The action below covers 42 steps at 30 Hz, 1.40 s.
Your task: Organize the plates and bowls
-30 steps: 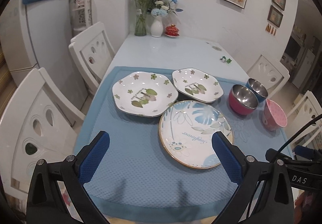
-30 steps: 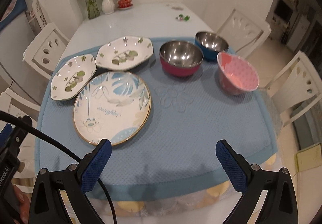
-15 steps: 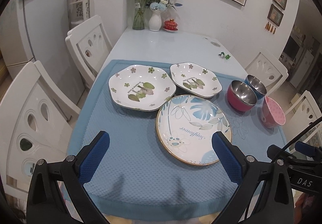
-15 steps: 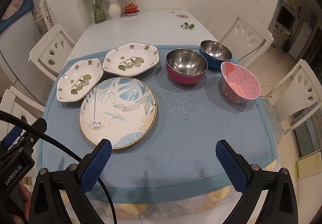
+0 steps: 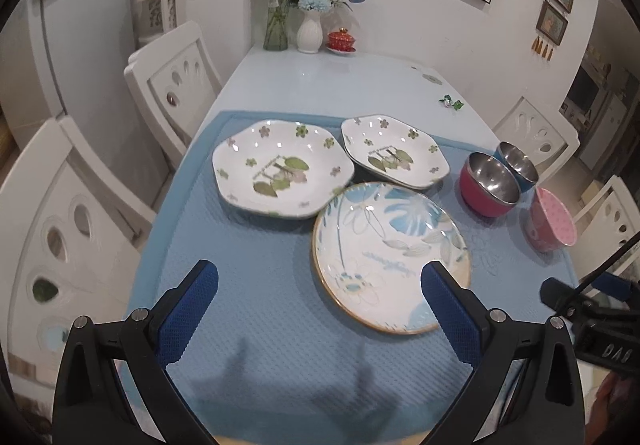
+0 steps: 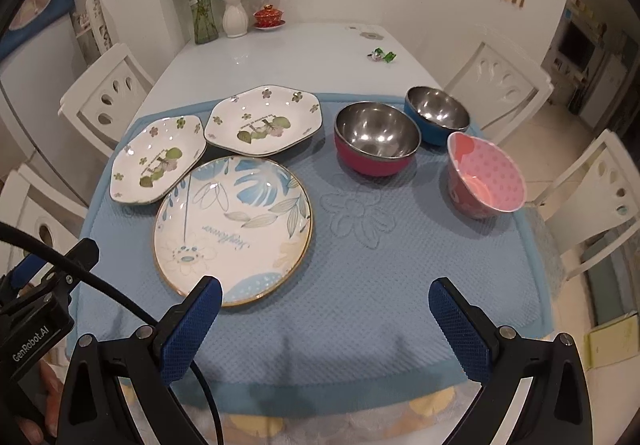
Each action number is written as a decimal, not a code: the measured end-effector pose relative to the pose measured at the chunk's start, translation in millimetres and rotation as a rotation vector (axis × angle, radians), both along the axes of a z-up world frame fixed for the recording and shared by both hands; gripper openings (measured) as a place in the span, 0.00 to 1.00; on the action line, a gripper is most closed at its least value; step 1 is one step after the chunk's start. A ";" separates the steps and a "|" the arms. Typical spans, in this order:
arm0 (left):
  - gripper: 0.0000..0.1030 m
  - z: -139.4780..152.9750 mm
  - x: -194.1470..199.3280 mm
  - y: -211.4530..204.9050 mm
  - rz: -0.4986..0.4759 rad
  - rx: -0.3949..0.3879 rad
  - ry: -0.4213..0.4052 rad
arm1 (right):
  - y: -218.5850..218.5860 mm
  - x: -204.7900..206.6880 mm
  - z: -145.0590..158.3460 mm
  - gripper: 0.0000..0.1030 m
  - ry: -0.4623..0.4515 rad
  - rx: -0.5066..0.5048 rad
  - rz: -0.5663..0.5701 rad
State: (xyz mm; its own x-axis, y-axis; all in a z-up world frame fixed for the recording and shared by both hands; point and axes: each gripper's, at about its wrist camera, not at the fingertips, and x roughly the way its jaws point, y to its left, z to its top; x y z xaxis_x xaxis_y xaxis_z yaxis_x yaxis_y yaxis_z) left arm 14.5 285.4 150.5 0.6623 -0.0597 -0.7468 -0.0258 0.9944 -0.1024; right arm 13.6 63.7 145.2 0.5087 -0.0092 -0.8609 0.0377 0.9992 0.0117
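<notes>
Both grippers hang above the near edge of the blue waffle-textured mat (image 6: 360, 297), which covers the near half of the white table (image 6: 288, 53).

Left gripper (image 5: 318, 295): jaws spread wide, nothing between the blue pads. Its right pad overlaps the near rim of the round plate in the left wrist view; contact cannot be told.

Right gripper (image 6: 325, 311): jaws spread wide, empty, over bare mat near the near edge.

Plates, left half of mat:
- Round white plate with blue leaf print and gold rim (image 6: 232, 229), nearest the near edge, lying flat.
- Octagonal white plate with green leaf motif (image 6: 158, 159), toward the left edge, its rim touching or just overlapping the round plate's rim.
- Second octagonal white plate of the same pattern (image 6: 264, 121), toward the mat's far edge, just beside the first.

Bowls, right half of mat:
- Steel bowl with red outer shell (image 6: 376, 139), upright, near the far edge.
- Steel bowl with blue outer shell (image 6: 436, 119), at the far right corner, touching the red one.
- Pink polka-dot bowl (image 6: 484, 175), near the right edge, tilted with its mouth toward the camera.

Far end of table: glass vase with green stems (image 6: 204, 11), white vase with blue flowers (image 6: 235, 19), red lidded cup on saucer (image 6: 269, 15). White chairs (image 6: 104, 105) stand along both sides.
</notes>
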 end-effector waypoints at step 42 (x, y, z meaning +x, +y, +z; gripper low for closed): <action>0.33 -125.6 112.1 -15.4 -0.150 -0.119 0.248 | 0.0 153.0 -133.7 0.33 0.189 0.190 0.250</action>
